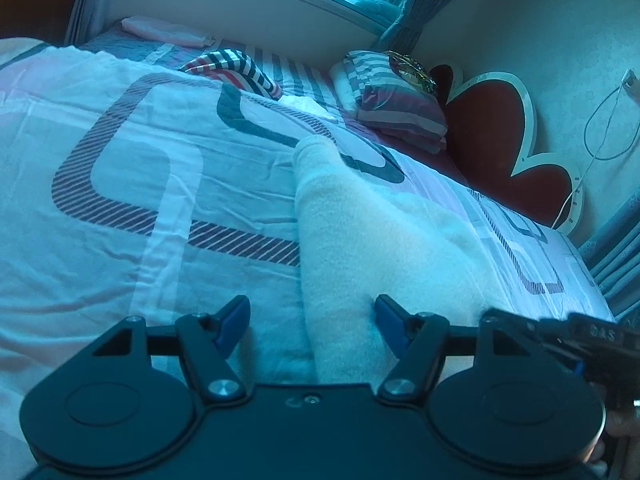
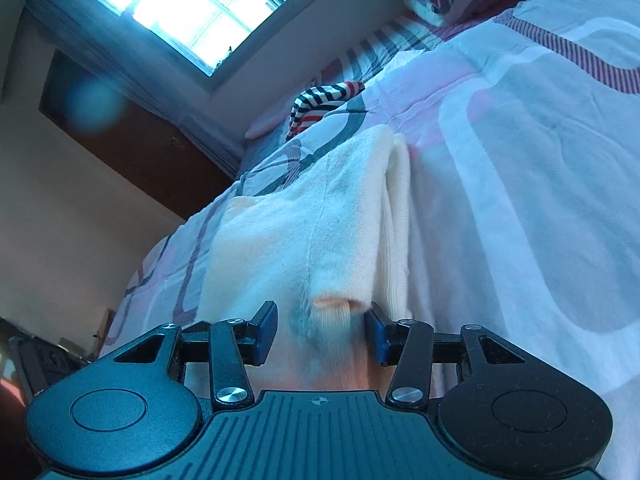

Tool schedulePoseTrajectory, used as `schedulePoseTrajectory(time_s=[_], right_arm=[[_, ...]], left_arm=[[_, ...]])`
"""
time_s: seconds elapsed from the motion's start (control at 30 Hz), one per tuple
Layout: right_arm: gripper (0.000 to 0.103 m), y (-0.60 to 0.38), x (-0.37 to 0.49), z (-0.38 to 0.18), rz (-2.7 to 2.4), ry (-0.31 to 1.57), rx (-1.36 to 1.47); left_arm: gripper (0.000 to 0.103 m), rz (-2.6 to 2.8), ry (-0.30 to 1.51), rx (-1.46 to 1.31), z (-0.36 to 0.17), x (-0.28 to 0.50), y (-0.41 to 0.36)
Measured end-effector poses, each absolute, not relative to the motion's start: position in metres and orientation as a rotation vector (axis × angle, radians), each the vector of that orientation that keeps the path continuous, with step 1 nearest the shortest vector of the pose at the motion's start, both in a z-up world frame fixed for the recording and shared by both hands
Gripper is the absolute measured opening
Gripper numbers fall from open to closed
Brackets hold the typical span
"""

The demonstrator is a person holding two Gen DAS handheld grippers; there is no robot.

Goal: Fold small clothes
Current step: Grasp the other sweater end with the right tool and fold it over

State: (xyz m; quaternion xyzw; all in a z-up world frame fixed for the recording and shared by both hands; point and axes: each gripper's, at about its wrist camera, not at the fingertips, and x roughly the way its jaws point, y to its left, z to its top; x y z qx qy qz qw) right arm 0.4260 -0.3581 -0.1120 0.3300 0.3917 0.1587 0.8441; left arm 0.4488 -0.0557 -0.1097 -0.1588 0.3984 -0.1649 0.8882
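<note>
A cream garment (image 1: 360, 232) is lying folded into a long strip on the bed (image 1: 120, 200), on top of the patterned quilt, and everything else is placed around it. The left gripper (image 1: 312, 320) is hovering at the near end of the garment with its blue fingers (image 1: 234, 320) standing wide apart; one finger is sitting over the quilt just beside the cloth and the other over the cloth itself, and neither is pressing on it. The right gripper (image 2: 322, 332) is sitting at the garment's near end too, its fingers (image 2: 266, 330) part-way open on either side of a ribbed fold of the cloth (image 2: 336, 320); the right-hand finger looks to be touching the fold while the left-hand one is standing clear of it, so nothing is being pinched. In the left wrist view the dark body of the other gripper (image 1: 560, 340) is showing just to the right of the garment's near end. Beyond the garment's far end a striped piece of clothing (image 1: 236, 68) is lying crumpled on the bed. To the far right of the garment a stack of striped bedding (image 1: 400, 108) is resting against a red headboard (image 1: 488, 132). A window (image 2: 188, 12) is shining above the far side of the bed.
</note>
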Motion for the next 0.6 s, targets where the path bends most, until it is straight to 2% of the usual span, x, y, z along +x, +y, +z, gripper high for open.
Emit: schedulePoseTrajectory(time_s=[0.03,0.1,0.13,0.2,0.27,0.33,0.43,0.53,0.57,0.6], right_arm=[[0.043,-0.355,0.429,-0.112,0.322,0.834,0.677],[0.022,-0.345,0.436,-0.109,0.311,0.855,0.617],[0.018,-0.34,0.436,-0.106,0.318,0.854,0.577],[0.013,-0.331,0.435,-0.092,0.328,0.841,0.467],[0.013,-0.328,0.432,-0.074,0.342,0.826,0.384],[0.013,-0.33,0.424,-0.065,0.331,0.827,0.314],[0.013,-0.336,0.435,-0.102,0.309,0.94,0.312],[0.013,-0.349,0.433,-0.106,0.331,0.902,0.426],[0.018,-0.352,0.43,-0.102,0.333,0.878,0.434],[0.034,-0.358,0.426,-0.095,0.313,0.845,0.431]], left_arm=[[0.068,-0.343,0.829,-0.332,-0.11,0.449,-0.055],[0.068,-0.344,0.837,-0.329,-0.111,0.45,-0.055],[0.068,-0.344,0.841,-0.323,-0.111,0.451,-0.056],[0.062,-0.352,0.846,-0.314,-0.106,0.451,-0.059],[0.059,-0.378,0.836,-0.299,-0.097,0.448,-0.065],[0.06,-0.404,0.856,-0.264,-0.095,0.447,-0.075],[0.065,-0.387,0.909,-0.148,-0.107,0.446,-0.093],[0.065,-0.391,0.893,-0.142,-0.106,0.444,-0.092],[0.065,-0.395,0.867,-0.147,-0.102,0.444,-0.089],[0.063,-0.396,0.83,-0.162,-0.096,0.445,-0.085]])
